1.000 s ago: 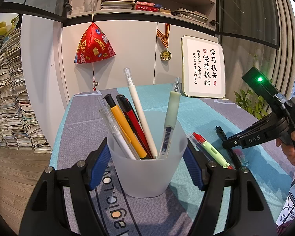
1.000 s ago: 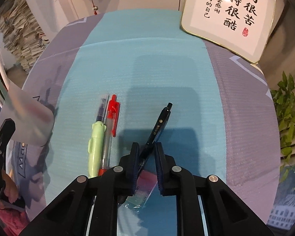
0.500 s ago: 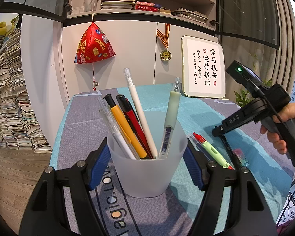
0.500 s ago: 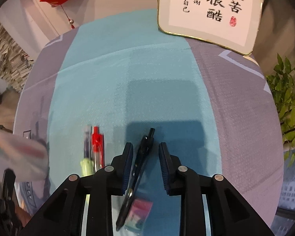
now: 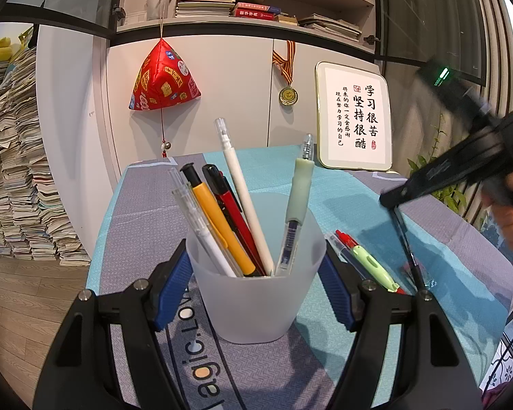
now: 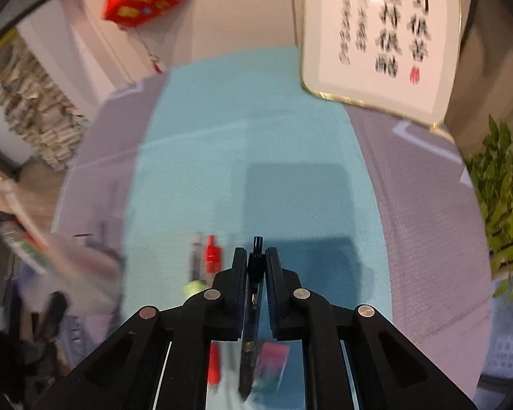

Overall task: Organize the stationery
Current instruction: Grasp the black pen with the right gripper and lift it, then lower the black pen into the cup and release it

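My left gripper (image 5: pixel 254 266) is shut on a frosted white cup (image 5: pixel 256 294) that stands on the table and holds several pens. My right gripper (image 6: pixel 255 256) is shut on a black pen (image 6: pixel 252 304) and holds it above the table, with the pen hanging down. In the left wrist view the right gripper (image 5: pixel 390 201) is at the right with the black pen (image 5: pixel 405 242) dangling below it. A red pen (image 5: pixel 347 241), a light green pen (image 5: pixel 372 266) and a clear blue pen (image 5: pixel 338 249) lie on the teal mat to the right of the cup.
A small pink eraser (image 6: pixel 272 362) lies on the mat under the held pen. A framed calligraphy board (image 5: pixel 355 123) leans at the table's back right. A plant (image 6: pixel 502 198) is off the right edge. Paper stacks (image 5: pixel 13 171) stand on the floor at the left.
My right gripper closed on the black pen and lifted it off the mat, tilting it up. The left gripper and the cup have not moved.
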The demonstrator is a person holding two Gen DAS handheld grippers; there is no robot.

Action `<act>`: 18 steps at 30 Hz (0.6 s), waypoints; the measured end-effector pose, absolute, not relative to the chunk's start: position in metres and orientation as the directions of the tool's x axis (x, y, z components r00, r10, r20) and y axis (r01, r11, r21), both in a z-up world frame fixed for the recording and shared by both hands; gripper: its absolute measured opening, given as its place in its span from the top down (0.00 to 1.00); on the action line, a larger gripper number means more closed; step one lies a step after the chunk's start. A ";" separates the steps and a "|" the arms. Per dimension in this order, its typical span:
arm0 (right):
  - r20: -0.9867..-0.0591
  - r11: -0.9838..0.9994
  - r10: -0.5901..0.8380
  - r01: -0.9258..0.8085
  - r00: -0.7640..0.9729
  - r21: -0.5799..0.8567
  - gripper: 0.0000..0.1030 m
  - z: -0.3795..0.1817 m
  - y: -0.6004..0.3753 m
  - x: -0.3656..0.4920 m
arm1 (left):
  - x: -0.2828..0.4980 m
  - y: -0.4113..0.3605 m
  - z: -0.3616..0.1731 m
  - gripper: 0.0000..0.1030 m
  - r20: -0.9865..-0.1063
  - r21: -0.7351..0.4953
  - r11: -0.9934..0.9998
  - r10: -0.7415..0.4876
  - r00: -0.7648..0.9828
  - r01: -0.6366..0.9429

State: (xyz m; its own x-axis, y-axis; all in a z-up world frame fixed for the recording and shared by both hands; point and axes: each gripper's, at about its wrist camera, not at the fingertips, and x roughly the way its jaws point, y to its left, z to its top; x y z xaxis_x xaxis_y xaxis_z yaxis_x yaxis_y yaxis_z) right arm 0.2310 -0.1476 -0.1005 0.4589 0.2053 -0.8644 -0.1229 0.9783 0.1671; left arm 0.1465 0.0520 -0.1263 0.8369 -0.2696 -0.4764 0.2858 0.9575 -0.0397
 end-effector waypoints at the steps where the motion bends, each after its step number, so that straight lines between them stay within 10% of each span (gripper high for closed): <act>1: -0.851 0.975 0.218 -0.141 0.478 0.170 0.89 -0.091 -0.146 0.224 | 0.146 0.052 -0.126 0.32 -0.476 -0.040 0.957 -0.270 0.837 0.286; 18: -0.620 0.895 0.426 -0.407 0.659 0.182 0.89 0.044 -0.088 0.160 | 0.146 0.052 -0.126 0.32 -0.476 -0.040 0.957 -0.270 0.837 0.286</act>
